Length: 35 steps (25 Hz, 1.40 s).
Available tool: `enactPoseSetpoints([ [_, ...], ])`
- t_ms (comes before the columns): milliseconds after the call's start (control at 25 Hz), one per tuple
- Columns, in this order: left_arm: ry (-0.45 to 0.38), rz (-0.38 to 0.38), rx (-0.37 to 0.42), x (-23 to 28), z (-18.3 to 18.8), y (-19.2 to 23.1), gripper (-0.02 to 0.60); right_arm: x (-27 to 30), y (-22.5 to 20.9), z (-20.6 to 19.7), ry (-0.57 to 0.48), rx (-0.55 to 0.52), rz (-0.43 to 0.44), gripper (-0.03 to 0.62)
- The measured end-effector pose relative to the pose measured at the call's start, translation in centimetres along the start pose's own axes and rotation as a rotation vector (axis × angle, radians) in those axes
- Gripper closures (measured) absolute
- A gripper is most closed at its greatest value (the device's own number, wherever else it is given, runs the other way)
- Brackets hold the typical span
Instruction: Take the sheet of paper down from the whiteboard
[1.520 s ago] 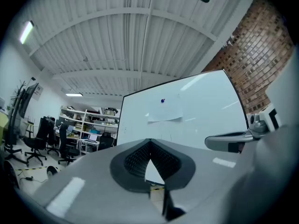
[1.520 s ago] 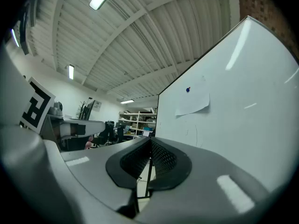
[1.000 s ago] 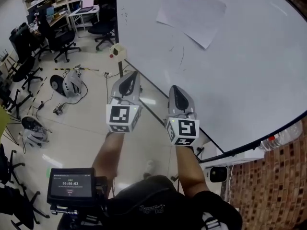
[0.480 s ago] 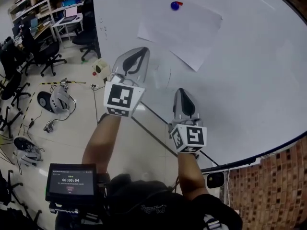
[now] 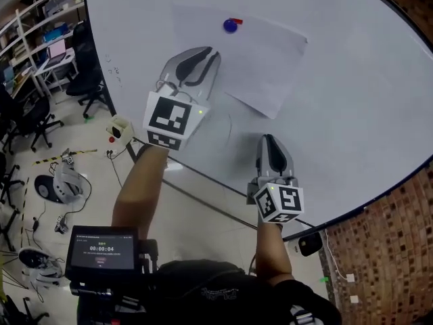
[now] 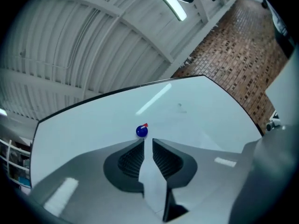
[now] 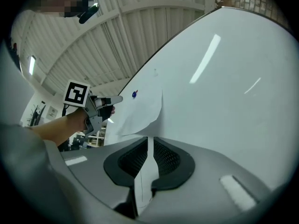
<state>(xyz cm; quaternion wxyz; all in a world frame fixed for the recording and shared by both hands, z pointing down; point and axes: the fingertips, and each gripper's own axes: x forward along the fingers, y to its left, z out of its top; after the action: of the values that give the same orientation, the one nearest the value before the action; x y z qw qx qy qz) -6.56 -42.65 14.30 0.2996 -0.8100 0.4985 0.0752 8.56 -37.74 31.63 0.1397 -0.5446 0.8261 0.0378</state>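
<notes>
A white sheet of paper (image 5: 250, 59) hangs on the whiteboard (image 5: 352, 87), pinned near its top edge by a blue magnet (image 5: 231, 25) with a red tab. My left gripper (image 5: 201, 54) points up at the board over the sheet's left part. In the left gripper view the magnet (image 6: 142, 131) sits just beyond its tips (image 6: 148, 142). Its jaws are opening, a narrow gap with nothing in it. My right gripper (image 5: 270, 141) is lower, under the sheet's bottom corner. Its jaws (image 7: 150, 140) are also opening and empty, with the sheet (image 7: 140, 113) just ahead.
The whiteboard's dark lower edge (image 5: 203, 195) runs diagonally below both grippers. Office chairs (image 5: 27, 124) and shelves (image 5: 40, 19) stand at the left, with devices and cables on the floor (image 5: 61, 181). A brick wall (image 5: 392, 249) is at the right. A small screen (image 5: 101, 252) sits near my chest.
Both grippers rose toward the whiteboard, the left much more, up to the sheet near the magnet. Both pairs of jaws went from shut to slightly apart.
</notes>
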Motion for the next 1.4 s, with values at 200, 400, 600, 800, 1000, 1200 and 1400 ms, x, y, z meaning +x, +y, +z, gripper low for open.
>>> enactPoseSetpoints([
  [200,0.001,-0.108,0.001,3.5,-0.6,0.5,0.456,2.1,-0.4,0.1,-0.02,0.001,-0.059,0.526],
  [400,0.005,-0.116,0.048,5.1,0.1,0.6,0.422,2.3,-0.9,0.6,-0.036,0.009,-0.065,0.503],
  [600,0.013,-0.108,0.08,5.8,0.8,1.2,0.422,2.4,-0.3,2.1,-0.046,0.07,0.006,0.479],
  [800,0.004,-0.119,0.071,6.5,1.2,0.8,0.423,3.4,-0.2,2.4,-0.028,0.11,0.041,0.461],
  [1000,0.011,-0.112,0.075,6.9,0.9,1.2,0.428,5.0,-0.3,2.0,-0.047,0.157,0.059,0.451],
  [1200,0.011,-0.111,0.068,6.9,1.0,1.1,0.434,5.4,0.0,3.1,-0.066,0.184,0.095,0.442],
  [1400,0.012,-0.115,0.079,6.7,1.0,1.6,0.449,6.3,0.7,4.4,-0.092,0.248,0.136,0.437],
])
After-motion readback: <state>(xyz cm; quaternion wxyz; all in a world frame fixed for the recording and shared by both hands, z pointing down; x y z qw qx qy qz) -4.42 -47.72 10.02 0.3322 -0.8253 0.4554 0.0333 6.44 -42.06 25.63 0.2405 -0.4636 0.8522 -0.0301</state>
